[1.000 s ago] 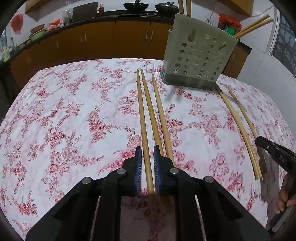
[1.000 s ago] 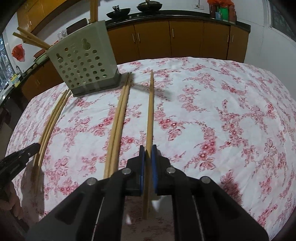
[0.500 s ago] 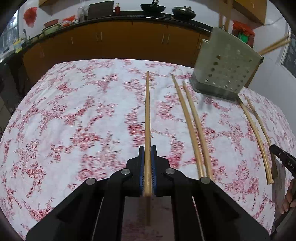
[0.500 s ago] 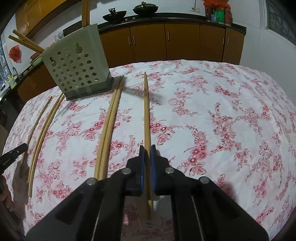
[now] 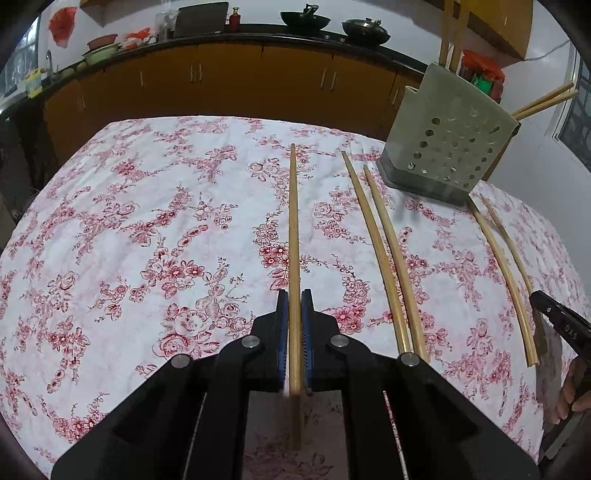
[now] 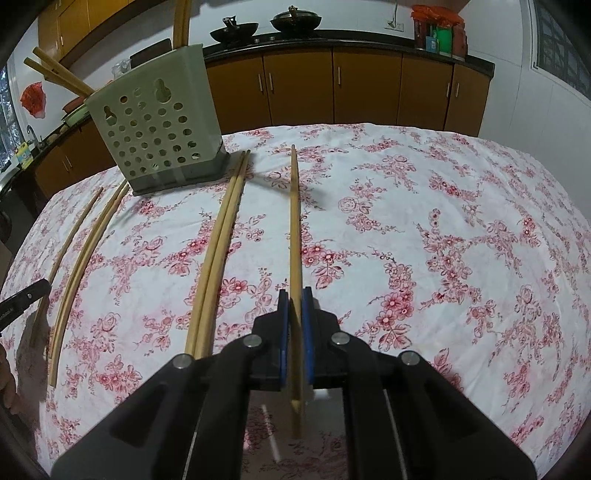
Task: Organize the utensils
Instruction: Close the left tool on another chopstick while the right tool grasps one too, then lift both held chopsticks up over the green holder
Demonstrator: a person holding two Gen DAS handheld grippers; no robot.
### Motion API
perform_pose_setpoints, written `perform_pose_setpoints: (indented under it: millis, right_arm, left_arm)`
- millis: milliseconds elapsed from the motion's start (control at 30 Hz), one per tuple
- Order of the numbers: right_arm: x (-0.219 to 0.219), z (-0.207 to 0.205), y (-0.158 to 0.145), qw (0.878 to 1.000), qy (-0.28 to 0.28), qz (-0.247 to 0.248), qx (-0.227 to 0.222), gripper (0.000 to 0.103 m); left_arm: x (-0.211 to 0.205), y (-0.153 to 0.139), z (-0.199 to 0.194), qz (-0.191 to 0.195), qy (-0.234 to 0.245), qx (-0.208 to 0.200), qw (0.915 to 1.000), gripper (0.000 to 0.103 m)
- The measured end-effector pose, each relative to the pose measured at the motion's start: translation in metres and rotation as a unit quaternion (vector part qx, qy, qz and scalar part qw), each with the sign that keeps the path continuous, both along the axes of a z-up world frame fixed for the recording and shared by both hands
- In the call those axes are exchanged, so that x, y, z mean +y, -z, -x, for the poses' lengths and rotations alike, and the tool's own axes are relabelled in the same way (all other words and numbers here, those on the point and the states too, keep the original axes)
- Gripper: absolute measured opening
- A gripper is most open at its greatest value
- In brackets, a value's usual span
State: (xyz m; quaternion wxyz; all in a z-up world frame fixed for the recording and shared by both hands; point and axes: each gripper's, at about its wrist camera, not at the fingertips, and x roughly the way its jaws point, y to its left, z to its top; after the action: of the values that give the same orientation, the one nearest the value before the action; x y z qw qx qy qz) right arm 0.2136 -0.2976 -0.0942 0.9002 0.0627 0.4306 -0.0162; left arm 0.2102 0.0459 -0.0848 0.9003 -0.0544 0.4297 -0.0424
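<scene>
My left gripper (image 5: 294, 295) is shut on a long wooden chopstick (image 5: 293, 229) that points forward, lifted over the floral tablecloth. My right gripper (image 6: 294, 295) is shut on another chopstick (image 6: 294, 221), also lifted. A pale green perforated utensil holder (image 5: 448, 146) stands at the far right in the left wrist view and at the far left in the right wrist view (image 6: 155, 125), with chopsticks standing in it. Two loose chopsticks (image 5: 384, 251) lie between the grippers, shown in the right wrist view too (image 6: 218, 243). Two more (image 5: 506, 269) lie beyond them.
The table carries a white cloth with red flowers (image 5: 147, 240). Orange-brown kitchen cabinets (image 5: 229, 81) under a dark counter with woks (image 5: 304, 18) run along the back. The other gripper's tip (image 5: 561, 325) shows at the right edge of the left wrist view.
My left gripper closed on a chopstick and lifted it, swinging left away from the other two. My right gripper kept its chopstick and raised it a little.
</scene>
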Motion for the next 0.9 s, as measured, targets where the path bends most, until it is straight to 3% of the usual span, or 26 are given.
perform_pose_setpoints:
  millis: [333,900]
  right_arm:
    - [0.0001,0.0000,-0.0004,1.000,0.000,-0.001,0.000,0.010]
    - [0.0000,0.0043,-0.0004,1.000,-0.005,-0.002,0.001,0.009]
  left_arm:
    - [-0.0003,0.0001,0.0000,0.004,-0.001,0.000,1.0000,0.008]
    - [-0.0070,-0.0009,0.0077,-0.024,0.008,-0.001,0.9997,0.008]
